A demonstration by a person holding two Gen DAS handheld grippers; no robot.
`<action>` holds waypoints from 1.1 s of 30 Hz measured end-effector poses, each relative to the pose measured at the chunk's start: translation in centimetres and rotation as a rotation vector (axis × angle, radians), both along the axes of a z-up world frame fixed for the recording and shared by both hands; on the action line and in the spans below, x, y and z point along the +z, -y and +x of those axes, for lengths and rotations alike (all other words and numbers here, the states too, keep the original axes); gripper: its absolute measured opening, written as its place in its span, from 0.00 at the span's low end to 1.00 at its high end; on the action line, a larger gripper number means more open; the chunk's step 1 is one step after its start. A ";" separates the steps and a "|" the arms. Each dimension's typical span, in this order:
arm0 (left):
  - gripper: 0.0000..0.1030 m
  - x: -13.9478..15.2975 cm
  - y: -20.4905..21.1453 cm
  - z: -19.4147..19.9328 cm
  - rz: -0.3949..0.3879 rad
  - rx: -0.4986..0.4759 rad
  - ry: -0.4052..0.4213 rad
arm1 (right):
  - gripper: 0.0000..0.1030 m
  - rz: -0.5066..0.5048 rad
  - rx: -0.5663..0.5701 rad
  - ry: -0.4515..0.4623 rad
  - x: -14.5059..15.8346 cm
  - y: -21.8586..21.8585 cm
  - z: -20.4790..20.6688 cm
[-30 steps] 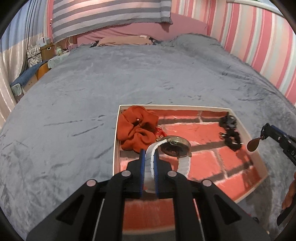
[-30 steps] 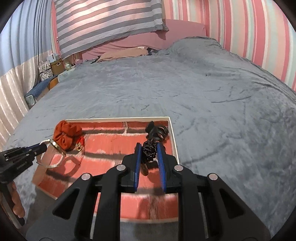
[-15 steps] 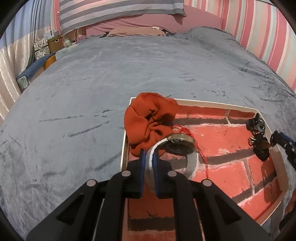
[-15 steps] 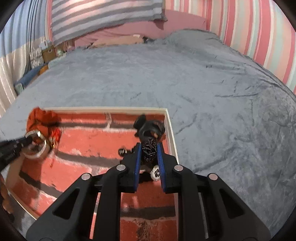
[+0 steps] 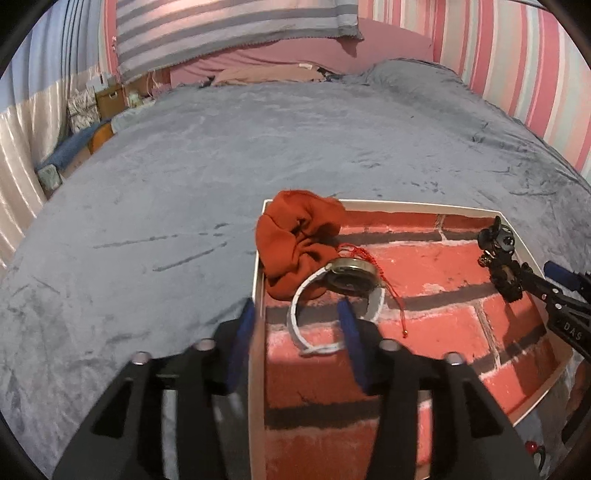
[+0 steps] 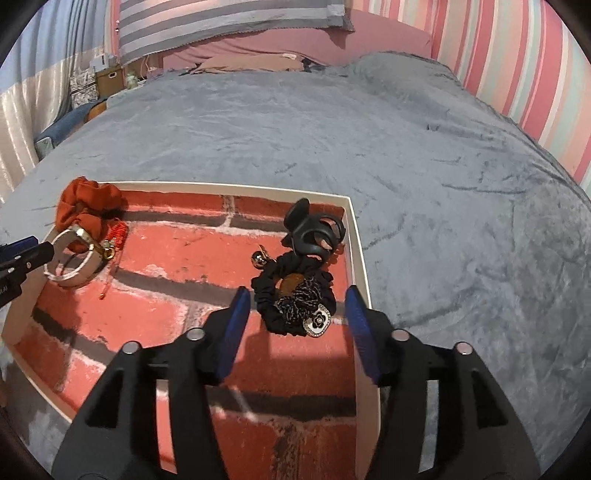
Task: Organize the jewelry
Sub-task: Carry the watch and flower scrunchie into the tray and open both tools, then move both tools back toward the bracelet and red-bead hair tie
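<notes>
A white-rimmed tray [image 5: 402, 203] with a red brick-pattern floor lies on the bed. A white-strapped watch [image 5: 334, 295] lies in its left part beside an orange scrunchie [image 5: 295, 236] and a thin red cord [image 5: 384, 273]. My left gripper [image 5: 295, 325] is open just behind the watch, empty. In the right wrist view my right gripper [image 6: 295, 314] is open around a black scrunchie with a beaded chain and flower charm [image 6: 295, 299]; a black hair claw [image 6: 314, 230] lies beyond. The tray rim also shows in the right wrist view [image 6: 354, 236].
The tray rests on a wide grey plush bedspread [image 5: 258, 140]. Pink pillows and a striped blanket [image 5: 236, 33] lie at the head. A striped wall [image 6: 535, 74] runs along the right; boxes and clutter [image 5: 99, 99] stand at the left bedside.
Both grippers lowered their items into the tray and opened. The watch now lies free by the orange scrunchie; the black scrunchie with chain lies free near the hair claw.
</notes>
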State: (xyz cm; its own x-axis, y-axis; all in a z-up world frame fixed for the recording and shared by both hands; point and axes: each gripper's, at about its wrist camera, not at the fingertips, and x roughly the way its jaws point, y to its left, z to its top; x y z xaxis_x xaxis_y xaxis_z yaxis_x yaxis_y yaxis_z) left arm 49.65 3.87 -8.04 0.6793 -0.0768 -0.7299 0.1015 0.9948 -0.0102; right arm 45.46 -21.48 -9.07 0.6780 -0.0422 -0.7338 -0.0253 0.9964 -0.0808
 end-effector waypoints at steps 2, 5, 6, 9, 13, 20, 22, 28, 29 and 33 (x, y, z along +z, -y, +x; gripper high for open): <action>0.58 0.8 0.2 -0.9 -0.002 -0.010 0.024 | 0.62 0.016 0.008 0.012 0.6 0.0 -0.6; 0.63 2.1 0.2 -2.4 -0.031 -0.020 0.041 | 0.74 0.039 0.014 0.045 1.9 0.3 -2.0; 0.65 2.7 0.3 -3.2 -0.035 -0.025 0.053 | 0.77 0.043 0.013 0.061 2.5 0.4 -2.7; 0.75 4.2 0.6 -5.2 -0.036 -0.037 0.091 | 0.85 0.054 0.011 0.092 3.8 1.1 -4.8; 0.80 5.6 0.9 -8.6 -0.044 -0.062 0.116 | 0.93 0.064 -0.006 0.131 5.1 2.4 -8.4; 0.81 5.9 1.1 -13.3 -0.051 -0.077 0.105 | 0.93 0.067 -0.038 0.139 5.5 4.8 -14.1; 0.81 5.8 1.4 -14.6 -0.050 -0.081 0.097 | 0.93 0.066 -0.045 0.132 5.4 5.3 -15.7; 0.81 5.1 2.2 -17.9 -0.059 -0.091 0.078 | 0.92 0.049 -0.053 0.105 4.4 5.4 -19.7; 0.81 4.9 2.2 -18.3 -0.061 -0.088 0.073 | 0.92 0.053 -0.056 0.099 4.1 5.4 -20.3; 0.81 4.2 2.3 -19.6 -0.063 -0.082 0.051 | 0.91 0.070 -0.060 0.077 3.3 5.6 -21.9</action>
